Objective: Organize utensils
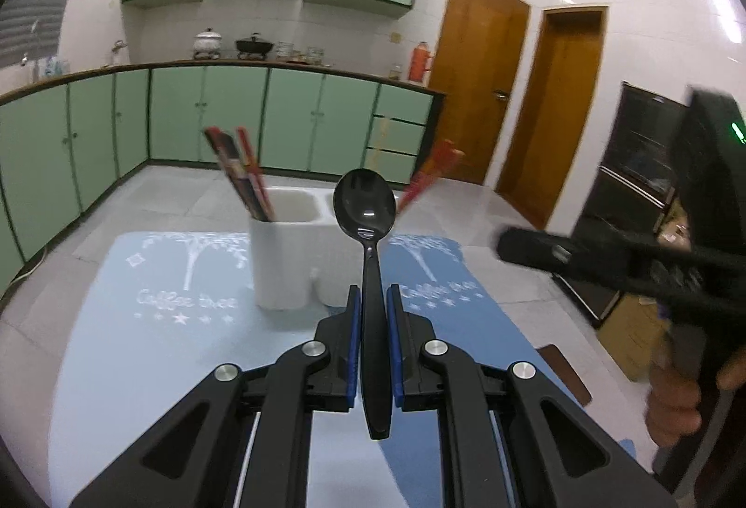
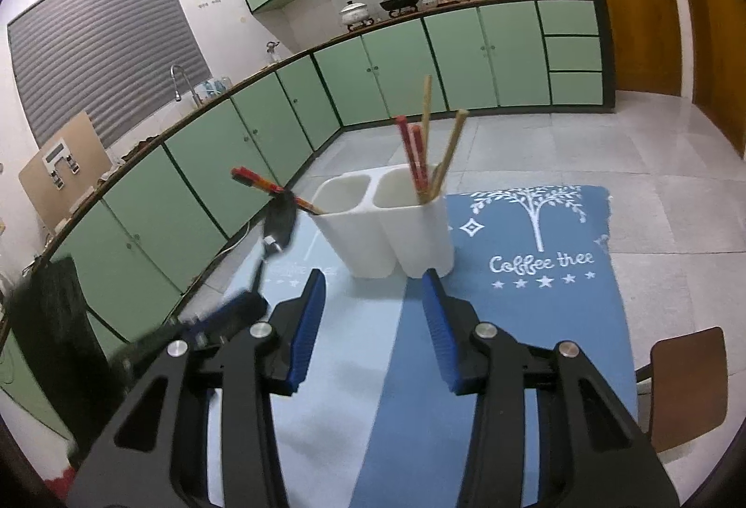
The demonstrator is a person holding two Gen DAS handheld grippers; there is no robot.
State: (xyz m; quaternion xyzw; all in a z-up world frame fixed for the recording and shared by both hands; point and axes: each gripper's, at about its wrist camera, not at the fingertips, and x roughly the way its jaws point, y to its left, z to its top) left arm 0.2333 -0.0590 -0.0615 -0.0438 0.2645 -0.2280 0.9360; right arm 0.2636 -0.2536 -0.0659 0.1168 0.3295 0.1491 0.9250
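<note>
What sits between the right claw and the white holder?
Nothing: in the right wrist view only bare blue mat lies between the open right claw and the white holder.

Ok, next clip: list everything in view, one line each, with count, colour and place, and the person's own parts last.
holder: one, white, multi-compartment, on the mat
chopsticks: several, red and tan, standing in the holder's end compartments
spoon: one, black, held upright before the holder
mat: one, blue, "Coffee tree" print, under the holder
chair: one, brown, right of the mat
cabinets: many, green, along the walls
doors: two, wooden, far wall
left tongs: shut on spoon
right tongs: open, empty
hand: one, gripping the right tongs
</note>
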